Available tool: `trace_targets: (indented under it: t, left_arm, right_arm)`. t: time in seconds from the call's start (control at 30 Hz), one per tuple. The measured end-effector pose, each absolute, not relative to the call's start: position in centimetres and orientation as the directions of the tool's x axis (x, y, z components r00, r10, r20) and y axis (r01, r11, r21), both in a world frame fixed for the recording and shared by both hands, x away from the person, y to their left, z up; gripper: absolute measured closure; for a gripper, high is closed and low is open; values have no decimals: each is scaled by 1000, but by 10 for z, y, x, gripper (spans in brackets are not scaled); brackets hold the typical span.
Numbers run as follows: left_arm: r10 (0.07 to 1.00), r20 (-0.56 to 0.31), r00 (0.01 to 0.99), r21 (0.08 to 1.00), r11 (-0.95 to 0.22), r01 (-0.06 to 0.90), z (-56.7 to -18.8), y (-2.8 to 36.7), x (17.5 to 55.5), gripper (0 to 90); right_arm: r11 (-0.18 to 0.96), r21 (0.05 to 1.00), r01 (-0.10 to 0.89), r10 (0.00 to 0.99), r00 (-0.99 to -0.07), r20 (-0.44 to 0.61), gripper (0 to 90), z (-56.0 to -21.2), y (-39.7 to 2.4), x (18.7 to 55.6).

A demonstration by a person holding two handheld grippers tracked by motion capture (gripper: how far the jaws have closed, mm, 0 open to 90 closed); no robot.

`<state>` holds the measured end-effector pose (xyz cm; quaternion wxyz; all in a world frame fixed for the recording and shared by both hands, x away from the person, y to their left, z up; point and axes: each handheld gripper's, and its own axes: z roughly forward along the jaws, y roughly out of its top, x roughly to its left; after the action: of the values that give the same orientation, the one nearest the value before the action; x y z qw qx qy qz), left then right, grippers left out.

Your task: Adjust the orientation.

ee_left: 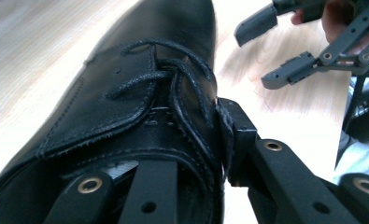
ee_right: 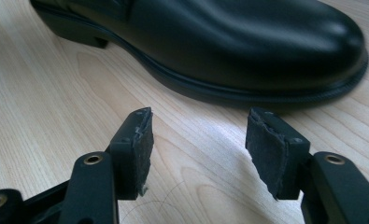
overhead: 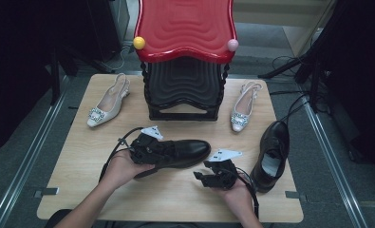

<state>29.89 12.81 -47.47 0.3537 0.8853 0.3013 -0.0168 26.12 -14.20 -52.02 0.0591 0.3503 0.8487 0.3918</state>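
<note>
Table [overhead: 80, 190]: I see a light wood top carrying everything below.
Rack [overhead: 185, 52]: a red wavy tier sits above a black one, standing at the far middle of the table, with a yellow ball [overhead: 139, 42] and a pink ball [overhead: 232, 45] on its front corners.
Shoe [overhead: 185, 151]: I hold this black lace-up at the table's centre, lying across it with the toe toward my right gripper; the sole looks tilted, heel end raised.
Second shoe [overhead: 273, 152]: the matching black shoe stands at the right edge of the table, just beside my right hand [overhead: 237, 197].
Pumps: one pale slingback [overhead: 104, 102] lies far left, the other [overhead: 243, 107] far right of the rack, well apart.
Left gripper [ee_left: 194, 156]: I have it clamped over the shoe's laced opening; one jaw sits inside the collar, the other presses the outside wall.
Right gripper [ee_right: 198, 140]: I have its jaws spread with nothing between them, low over the table, pointing at the shoe's toe and close to it.
</note>
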Motion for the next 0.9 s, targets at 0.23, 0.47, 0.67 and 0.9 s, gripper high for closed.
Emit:
trace_targets:
  t: [0.23, 0.47, 0.67, 0.9]
  left_arm:
    - [520, -218, 826, 614, -585, 530, -472, 134, 299, 676]
    - [526, -251, 813, 624, -554, 551, -456, 160, 296, 579]
    - [545, -225, 808, 643, -540, 543, -439, 185, 290, 576]
    - [568, -203, 798, 657, -525, 541, -430, 213, 288, 787]
  right_arm:
    - [444, 712, 544, 642, -748, 171, 428, -520, -140, 261]
    - [444, 716, 538, 641, -749, 166, 439, -519, -139, 261]
    - [443, 720, 534, 637, -753, 166, 460, -519, -136, 264]
    - [450, 720, 527, 622, -764, 171, 520, -519, -131, 267]
